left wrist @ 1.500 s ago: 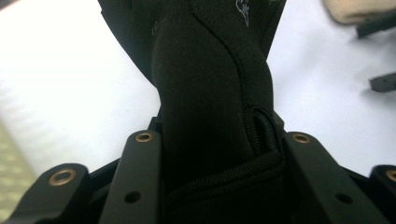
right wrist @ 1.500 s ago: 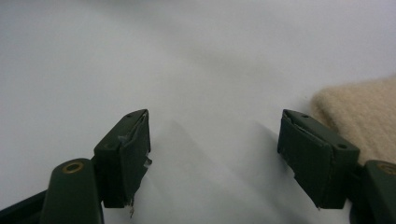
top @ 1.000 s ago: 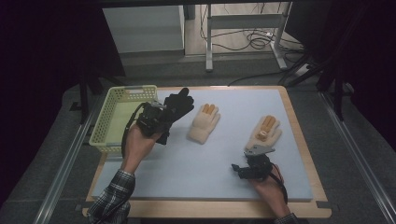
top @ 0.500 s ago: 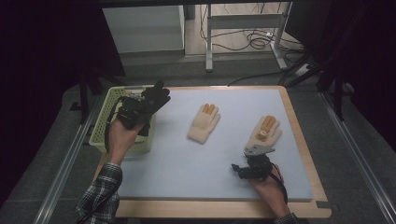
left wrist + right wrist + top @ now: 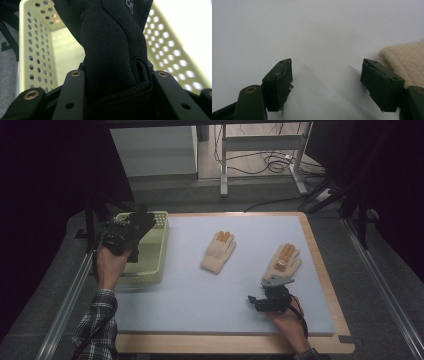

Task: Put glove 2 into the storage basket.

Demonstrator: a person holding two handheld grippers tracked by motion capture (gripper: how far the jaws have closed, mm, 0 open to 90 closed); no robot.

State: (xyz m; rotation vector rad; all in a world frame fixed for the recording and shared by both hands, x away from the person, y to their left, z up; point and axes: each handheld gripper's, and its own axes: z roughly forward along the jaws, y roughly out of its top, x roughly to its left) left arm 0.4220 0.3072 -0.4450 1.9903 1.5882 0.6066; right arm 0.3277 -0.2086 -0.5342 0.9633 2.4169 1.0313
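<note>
A pale blue tabletop (image 5: pixel 200 305) carries a yellow-green perforated basket (image 5: pixel 150 252) at its left edge. Your left gripper (image 5: pixel 131 227) hangs over that basket, fingers clamped on a black glove (image 5: pixel 112 45). Lower it well inside the basket walls before letting go. Right of the basket lie two cream gloves (image 5: pixel 218 251); your right gripper (image 5: pixel 327 85), fingers wide and empty, rests beside the farther one (image 5: pixel 283 261).

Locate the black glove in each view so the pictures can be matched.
High view: the black glove sits upper left, clamped in the left hand-held gripper above the yellow-green basket.
Left gripper view: the glove rises through the centre from between the jaws.
Right gripper view: not in it.
Shared landmark: the perforated basket behind the glove.
</note>
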